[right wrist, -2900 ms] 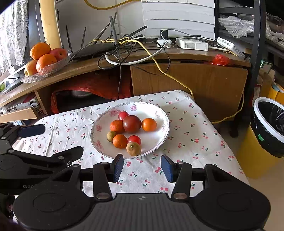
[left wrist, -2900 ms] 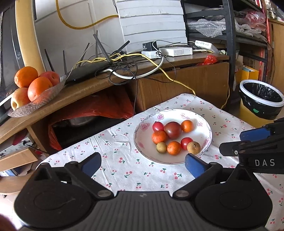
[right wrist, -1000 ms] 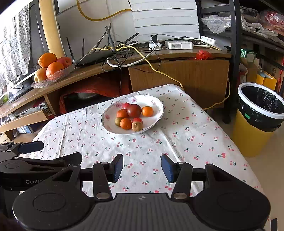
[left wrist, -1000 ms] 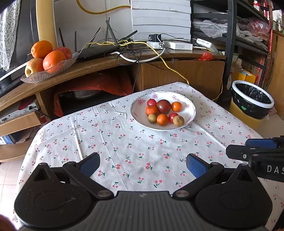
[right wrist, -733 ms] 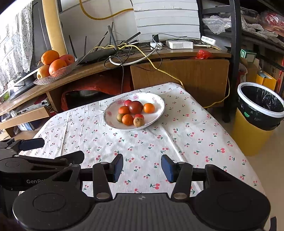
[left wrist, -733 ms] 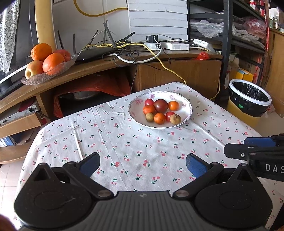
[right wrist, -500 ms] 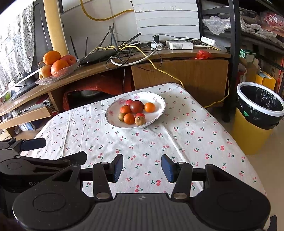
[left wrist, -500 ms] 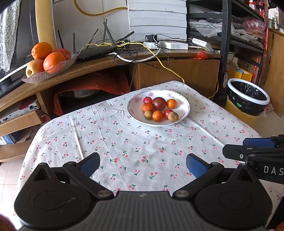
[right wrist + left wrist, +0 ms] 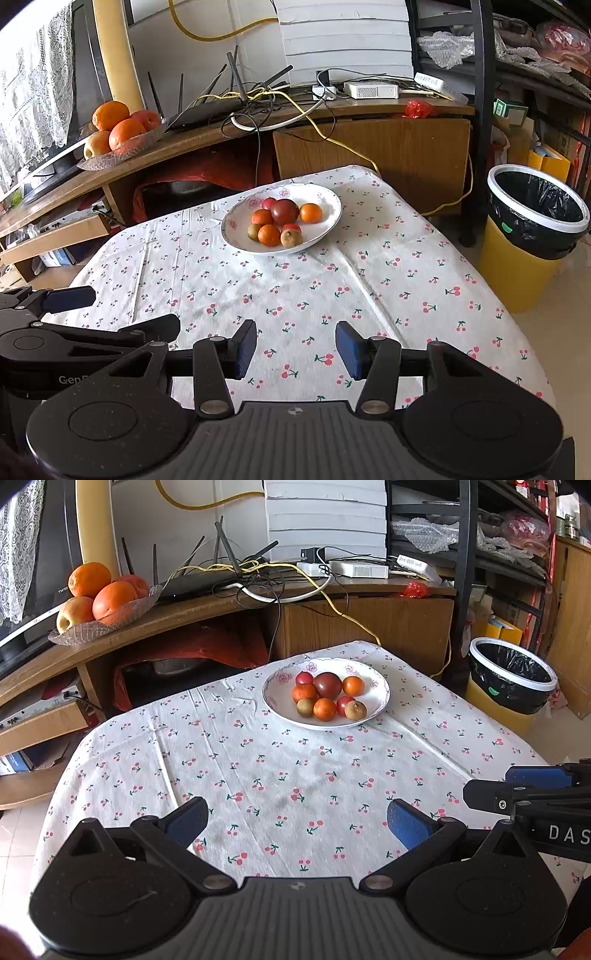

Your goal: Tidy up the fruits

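A white flowered plate [image 9: 373, 681] [image 9: 325, 206] stands at the far end of the cherry-print tablecloth. On it lie several small fruits: a dark plum [image 9: 327, 685] [image 9: 284, 211], small oranges, red ones and brown ones. My left gripper [image 9: 297, 821] hangs open over the near part of the cloth, well short of the plate, with nothing between its blue pads. To its right, my right gripper [image 9: 295, 349] is open more narrowly and also holds nothing. Each gripper shows at the edge of the other's view.
A glass dish of oranges and apples [image 9: 101, 598] [image 9: 118, 129] sits on the wooden desk behind the table, beside a router and tangled cables [image 9: 243, 579]. A yellow bin with a black liner [image 9: 511, 679] [image 9: 535, 229] stands on the floor at the right.
Both grippers have drawn back from the plate, which now looks smaller and farther away. Their jaws have kept the same width.
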Demonstrator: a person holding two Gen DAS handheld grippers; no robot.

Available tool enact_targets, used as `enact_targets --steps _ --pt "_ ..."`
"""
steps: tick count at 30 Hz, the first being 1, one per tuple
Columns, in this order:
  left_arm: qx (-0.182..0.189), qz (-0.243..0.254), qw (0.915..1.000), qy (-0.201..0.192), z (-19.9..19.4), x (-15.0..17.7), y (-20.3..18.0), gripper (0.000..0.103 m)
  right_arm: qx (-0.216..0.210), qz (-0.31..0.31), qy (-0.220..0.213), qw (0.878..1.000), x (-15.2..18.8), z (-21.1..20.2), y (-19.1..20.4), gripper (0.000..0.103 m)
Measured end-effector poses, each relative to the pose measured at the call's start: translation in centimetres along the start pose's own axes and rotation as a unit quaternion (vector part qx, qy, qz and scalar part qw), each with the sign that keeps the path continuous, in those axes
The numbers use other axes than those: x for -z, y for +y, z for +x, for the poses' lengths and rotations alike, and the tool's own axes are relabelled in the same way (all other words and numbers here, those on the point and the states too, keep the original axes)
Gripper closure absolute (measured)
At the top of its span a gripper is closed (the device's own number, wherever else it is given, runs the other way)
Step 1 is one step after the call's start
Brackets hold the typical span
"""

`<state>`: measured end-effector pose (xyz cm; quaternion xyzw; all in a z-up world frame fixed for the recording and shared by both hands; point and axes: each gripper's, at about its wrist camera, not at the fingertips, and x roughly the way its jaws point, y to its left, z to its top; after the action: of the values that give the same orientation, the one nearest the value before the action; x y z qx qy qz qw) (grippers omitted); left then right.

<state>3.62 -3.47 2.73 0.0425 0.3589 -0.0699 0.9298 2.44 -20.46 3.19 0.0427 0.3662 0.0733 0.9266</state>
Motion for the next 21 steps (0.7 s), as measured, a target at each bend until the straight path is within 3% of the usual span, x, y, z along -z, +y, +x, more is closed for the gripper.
enact_targets --steps 21 --pt "-0.008 -0.001 0.9998 0.017 -0.2 0.9 -0.2 0.0 0.003 0.0 0.014 1.0 1.2 -0.6 0.3 0.058"
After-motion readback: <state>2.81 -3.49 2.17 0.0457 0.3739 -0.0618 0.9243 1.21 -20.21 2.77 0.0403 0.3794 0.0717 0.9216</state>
